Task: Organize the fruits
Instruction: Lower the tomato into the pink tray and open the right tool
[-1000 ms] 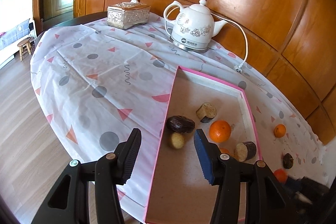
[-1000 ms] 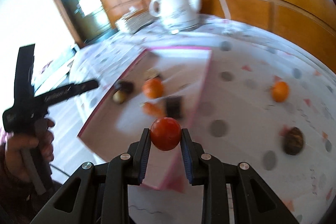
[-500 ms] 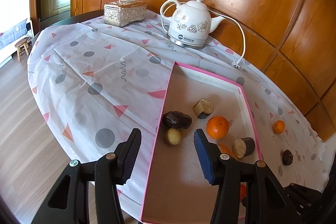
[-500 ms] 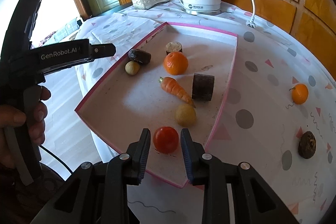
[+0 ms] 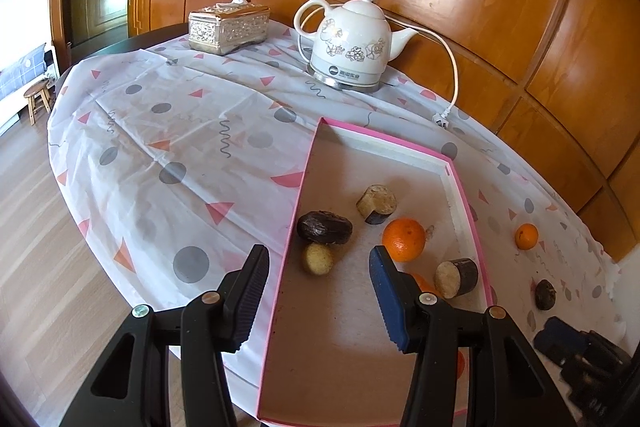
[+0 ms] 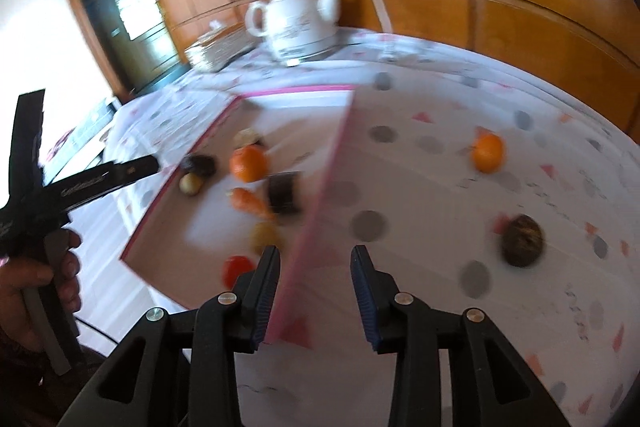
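Observation:
A pink-rimmed tray (image 5: 304,183) (image 6: 328,163) holds an orange (image 5: 403,239) (image 6: 248,163), a carrot (image 6: 250,202), a dark fruit (image 5: 324,227), a small potato (image 5: 318,259), two cut brown chunks (image 5: 456,277) and a red tomato (image 6: 236,267). My right gripper (image 6: 314,291) is open and empty above the tray's right rim, the tomato to its left. A small orange (image 6: 487,153) (image 5: 526,235) and a dark round fruit (image 6: 522,241) (image 5: 545,294) lie on the cloth to its right. My left gripper (image 5: 318,297) is open and empty over the tray's near left edge.
A white electric kettle (image 5: 352,53) with its cord and a silver tissue box (image 5: 228,29) stand at the back of the round table. The patterned tablecloth (image 5: 168,147) hangs over the table's left edge. Wooden wall panels stand behind.
My right gripper has opened and left the red tomato in the tray's near corner, then swung right over the tray rim. My left gripper has barely moved.

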Tool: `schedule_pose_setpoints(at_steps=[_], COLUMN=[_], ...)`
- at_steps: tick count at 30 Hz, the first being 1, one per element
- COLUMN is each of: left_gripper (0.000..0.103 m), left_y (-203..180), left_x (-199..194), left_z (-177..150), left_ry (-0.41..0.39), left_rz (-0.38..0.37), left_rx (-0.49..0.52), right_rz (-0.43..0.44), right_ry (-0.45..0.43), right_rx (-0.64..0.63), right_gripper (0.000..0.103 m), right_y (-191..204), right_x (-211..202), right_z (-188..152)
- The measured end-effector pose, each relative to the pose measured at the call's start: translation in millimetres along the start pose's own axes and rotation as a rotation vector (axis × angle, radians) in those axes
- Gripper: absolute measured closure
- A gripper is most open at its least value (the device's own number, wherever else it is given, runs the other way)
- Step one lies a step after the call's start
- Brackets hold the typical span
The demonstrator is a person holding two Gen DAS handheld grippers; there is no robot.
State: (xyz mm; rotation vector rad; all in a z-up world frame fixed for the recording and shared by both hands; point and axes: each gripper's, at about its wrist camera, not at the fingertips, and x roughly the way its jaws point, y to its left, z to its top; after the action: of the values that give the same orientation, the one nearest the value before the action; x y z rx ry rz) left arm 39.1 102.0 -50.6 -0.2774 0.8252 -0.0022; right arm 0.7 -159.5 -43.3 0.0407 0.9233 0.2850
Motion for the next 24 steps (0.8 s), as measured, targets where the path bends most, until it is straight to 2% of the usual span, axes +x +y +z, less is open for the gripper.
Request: schedule_pose_setpoints(at_steps=[11, 24], left_gripper=[0.05, 0.05], left_y=[-11.7, -20.3], left_x=[1.2, 4.6], left_z=[-1.0, -2.7], left_ry=[0.003, 0.013], left_rz=[-0.006, 0.001], left_rx=[0.038, 0.059], right_rz=[-0.215, -0.592], right_ry=[-0.021, -0.047], right_rx=[0.231, 0.513], right_gripper=[0.066, 0.066], right_y=[-87.2, -202.8], right_x=[-23.3, -62.9], right_z=[-27.4, -71.7])
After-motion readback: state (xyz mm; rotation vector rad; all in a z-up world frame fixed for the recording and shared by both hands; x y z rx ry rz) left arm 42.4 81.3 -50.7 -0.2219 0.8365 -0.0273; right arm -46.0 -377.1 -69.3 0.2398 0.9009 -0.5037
